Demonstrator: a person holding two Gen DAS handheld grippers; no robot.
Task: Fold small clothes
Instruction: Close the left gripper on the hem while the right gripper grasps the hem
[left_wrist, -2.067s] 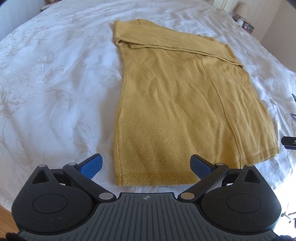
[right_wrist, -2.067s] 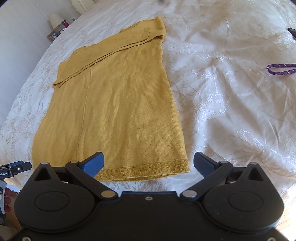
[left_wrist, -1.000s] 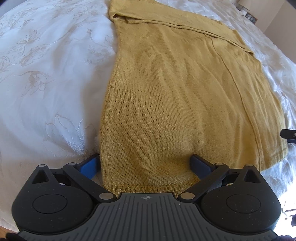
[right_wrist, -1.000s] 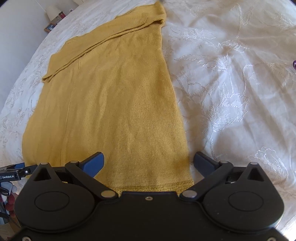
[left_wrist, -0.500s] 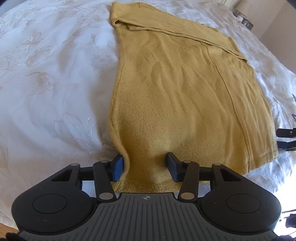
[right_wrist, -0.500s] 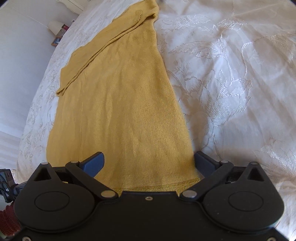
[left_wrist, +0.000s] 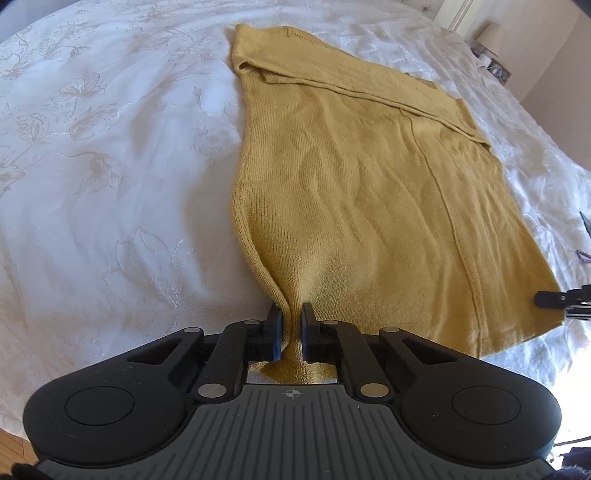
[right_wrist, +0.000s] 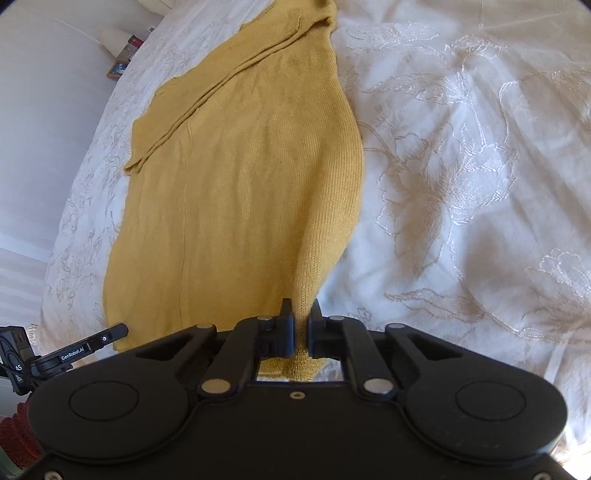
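Observation:
A mustard-yellow knit sweater (left_wrist: 369, 177) lies lengthwise on the white bedspread, sleeves folded across its far end. My left gripper (left_wrist: 290, 325) is shut on the near left corner of its hem and the fabric bunches up between the pads. In the right wrist view the same sweater (right_wrist: 243, 166) stretches away from me. My right gripper (right_wrist: 301, 325) is shut on the near right corner of the hem, which is lifted slightly off the bed.
The bed is covered by a white embroidered bedspread (left_wrist: 110, 166) (right_wrist: 461, 184). The other gripper shows at each view's edge (left_wrist: 565, 299) (right_wrist: 66, 354). A bedside table with a lamp (right_wrist: 118, 40) stands at the far left. A purple cord (left_wrist: 583, 254) lies at the right edge.
Both grippers closed from open onto the sweater's near hem corners. The fabric now bunches and rises at each grip.

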